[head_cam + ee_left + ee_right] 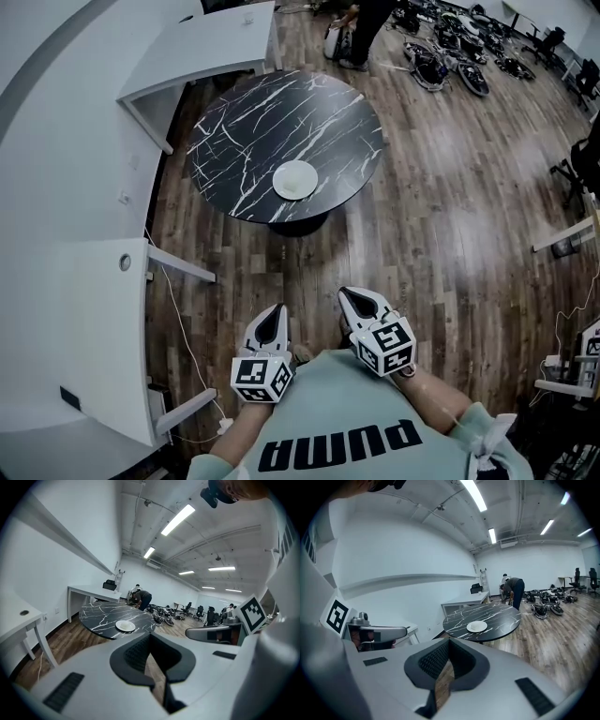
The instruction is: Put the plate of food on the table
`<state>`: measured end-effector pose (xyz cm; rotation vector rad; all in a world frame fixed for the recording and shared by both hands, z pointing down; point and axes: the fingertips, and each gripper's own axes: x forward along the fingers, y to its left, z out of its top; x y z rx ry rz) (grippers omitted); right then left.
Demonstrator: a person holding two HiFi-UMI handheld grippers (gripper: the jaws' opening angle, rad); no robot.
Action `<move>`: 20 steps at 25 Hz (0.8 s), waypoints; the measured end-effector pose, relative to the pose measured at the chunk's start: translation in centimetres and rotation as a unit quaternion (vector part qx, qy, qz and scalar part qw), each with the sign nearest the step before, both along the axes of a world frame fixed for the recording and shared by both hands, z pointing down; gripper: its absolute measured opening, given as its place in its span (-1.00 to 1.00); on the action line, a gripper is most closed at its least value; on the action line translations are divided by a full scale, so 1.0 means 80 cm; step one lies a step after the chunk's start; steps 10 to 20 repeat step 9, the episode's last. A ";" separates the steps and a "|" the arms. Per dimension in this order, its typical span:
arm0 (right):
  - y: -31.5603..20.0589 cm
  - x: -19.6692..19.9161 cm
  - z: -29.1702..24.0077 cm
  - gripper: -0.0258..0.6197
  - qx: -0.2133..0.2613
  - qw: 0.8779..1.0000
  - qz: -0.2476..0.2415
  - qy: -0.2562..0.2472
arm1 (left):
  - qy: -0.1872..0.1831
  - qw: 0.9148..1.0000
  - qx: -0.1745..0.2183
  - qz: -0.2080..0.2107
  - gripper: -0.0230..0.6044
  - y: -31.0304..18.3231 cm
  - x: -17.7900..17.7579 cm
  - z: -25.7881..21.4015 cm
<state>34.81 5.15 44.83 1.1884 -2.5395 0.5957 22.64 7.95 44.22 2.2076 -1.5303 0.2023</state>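
The fingers of the left gripper [150,637] are drawn together, their dark ribbed pads meeting at the tips with nothing clamped between them; only a sliver of wooden floor [157,679] shows through the slot lower down. The right gripper [449,641] stands the same way, its fingers closed tip to tip on nothing. From the head view both are held low and close to the person's body, the left gripper [275,309] and the right gripper [352,292] side by side just in front of a pale green shirt [347,412], their points aimed forward over the floor [450,216]. Each carries its cube with square markers at the rear. Well ahead of both and apart from them stands a round black counter [244,131] veined in white. The plate [295,179] rests on it, near the edge closest to the person and a little right of the middle. It is a small white plate with something pale on it, too small to make out. The same plate [125,626] shows on the near side of the counter [96,616] in the left gripper view, and in the right gripper view the plate [476,626] sits towards the front of the counter [497,613]. Beyond the counter a white desk [206,42] stands by the wall, a person [361,28] bends over at the far end of the room, and dark gear [441,56] lies scattered on the floor there.
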 end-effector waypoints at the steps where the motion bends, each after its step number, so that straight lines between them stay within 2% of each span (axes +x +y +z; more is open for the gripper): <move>1: 0.000 0.001 0.000 -0.90 0.000 1.000 0.004 0.001 | 0.001 1.000 0.000 0.002 -0.91 0.000 0.000 0.001; 20: 0.009 -0.006 0.001 -0.90 0.000 1.000 0.016 0.006 | 0.006 1.000 -0.002 0.011 -0.91 0.004 -0.010 0.006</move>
